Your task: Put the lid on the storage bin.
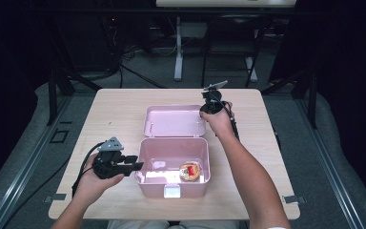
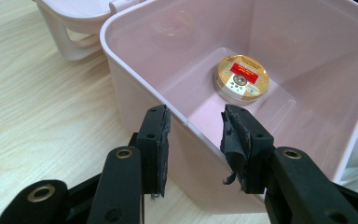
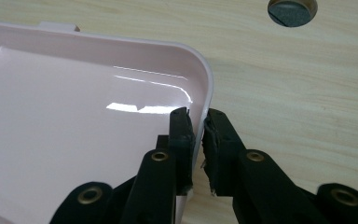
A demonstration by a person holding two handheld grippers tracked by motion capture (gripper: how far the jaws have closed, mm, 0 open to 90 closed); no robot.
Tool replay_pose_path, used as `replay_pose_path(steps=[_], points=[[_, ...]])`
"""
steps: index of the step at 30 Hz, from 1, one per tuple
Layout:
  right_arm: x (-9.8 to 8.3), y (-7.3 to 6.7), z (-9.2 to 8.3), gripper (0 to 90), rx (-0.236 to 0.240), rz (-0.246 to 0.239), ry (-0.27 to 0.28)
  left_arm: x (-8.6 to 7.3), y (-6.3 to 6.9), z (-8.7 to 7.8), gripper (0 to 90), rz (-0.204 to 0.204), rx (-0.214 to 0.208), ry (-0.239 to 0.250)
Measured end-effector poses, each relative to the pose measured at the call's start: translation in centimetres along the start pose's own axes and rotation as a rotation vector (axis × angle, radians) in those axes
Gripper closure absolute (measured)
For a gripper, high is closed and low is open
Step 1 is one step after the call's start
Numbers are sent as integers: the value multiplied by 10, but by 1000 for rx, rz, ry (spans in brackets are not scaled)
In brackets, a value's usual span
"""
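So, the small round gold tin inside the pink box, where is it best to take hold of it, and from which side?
Probably from straight above, one jaw on each side of its round edge. The gold tin lies flat on the floor of the pink box, near a corner, and the tall walls block a sideways approach. The left tool is open at the rim.

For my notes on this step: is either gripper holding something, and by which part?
The right gripper pinches the side rim of the open pink lid. The left gripper is open astride the box wall, holding nothing.
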State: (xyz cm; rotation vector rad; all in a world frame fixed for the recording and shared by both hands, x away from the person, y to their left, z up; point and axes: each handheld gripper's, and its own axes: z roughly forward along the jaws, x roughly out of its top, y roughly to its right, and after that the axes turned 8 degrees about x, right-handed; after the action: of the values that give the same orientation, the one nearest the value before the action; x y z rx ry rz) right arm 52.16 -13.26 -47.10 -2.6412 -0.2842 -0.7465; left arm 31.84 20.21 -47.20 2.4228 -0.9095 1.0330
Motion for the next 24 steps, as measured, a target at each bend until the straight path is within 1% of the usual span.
replay_pose_path(steps=[7,9,16,17,23,24], points=[[-1,-2,-6,820,-1,-12,31,0,0,0,609,-2,-1,1],[-1,-2,-7,822,-2,-22,44,0,0,0,609,-1,-2,0],[-1,-6,-15,830,0,-21,82,0,0,0,609,-4,-2,0],[-1,-6,-16,831,0,-27,84,0,0,0,609,-5,-2,1],[-2,-11,-27,840,0,-34,135,0,0,0,610,-7,-1,2],[-2,-11,-27,840,0,-34,135,0,0,0,610,-7,-1,2]])
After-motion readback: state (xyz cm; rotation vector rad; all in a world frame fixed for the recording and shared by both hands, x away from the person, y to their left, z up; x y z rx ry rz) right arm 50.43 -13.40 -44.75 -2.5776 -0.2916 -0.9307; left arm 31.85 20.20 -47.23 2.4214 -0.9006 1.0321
